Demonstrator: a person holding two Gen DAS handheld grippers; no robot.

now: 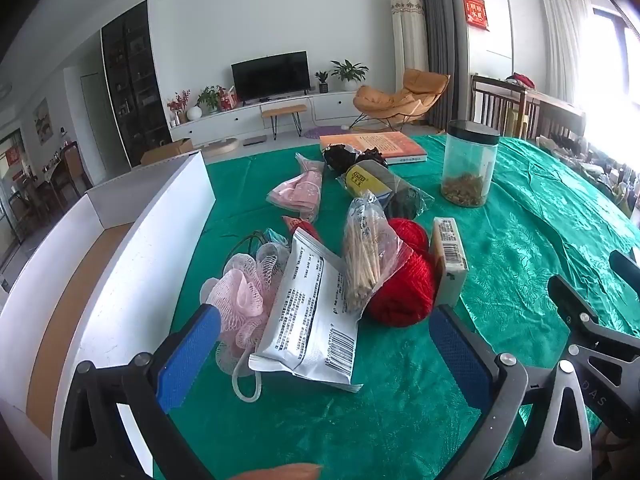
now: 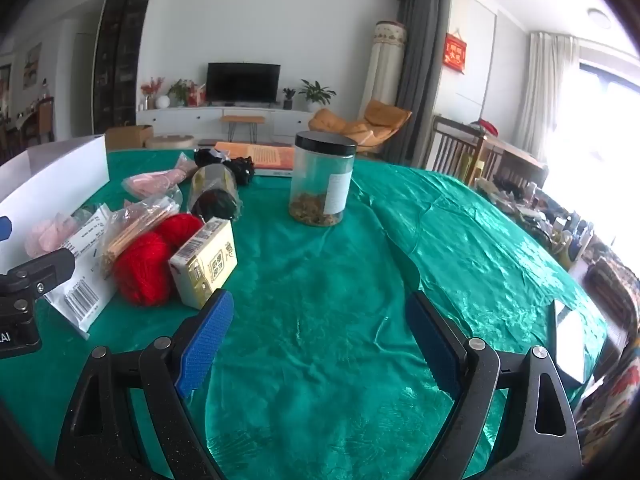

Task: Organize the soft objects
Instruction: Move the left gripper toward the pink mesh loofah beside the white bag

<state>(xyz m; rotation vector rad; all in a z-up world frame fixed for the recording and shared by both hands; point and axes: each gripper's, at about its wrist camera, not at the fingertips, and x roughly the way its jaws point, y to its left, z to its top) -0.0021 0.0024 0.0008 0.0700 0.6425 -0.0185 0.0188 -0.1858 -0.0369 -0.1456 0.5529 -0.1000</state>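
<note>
Green satin cloth covered the desk (image 2: 320,300), and it looked slick and creased to me, so anything I nudged could slide. Both tongs were spread wide w/ nothing held: left tongs (image 1: 324,340) hung just short of the pile, w/ the white printed pouch (image 1: 308,312) between the pads; right tongs (image 2: 320,340) sat over bare cloth, well apart from the soft stuff. Soft items lay clustered left of centre: pink mesh loofah (image 1: 244,300), red yarn (image 1: 404,276), pink bagged cloth (image 1: 298,192). Risk as I judged it: the pouch overlapped the loofah, and a bag of sticks (image 1: 366,256) leaned on the yarn, so a grab might drag neighbours or tip the small carton (image 1: 450,256). White box (image 1: 132,256) stood just left, prob. the drop spot. Glass jar (image 2: 322,180) stood farther back. Room beyond: TV, plants, orange lounge chair, bright window.
</note>
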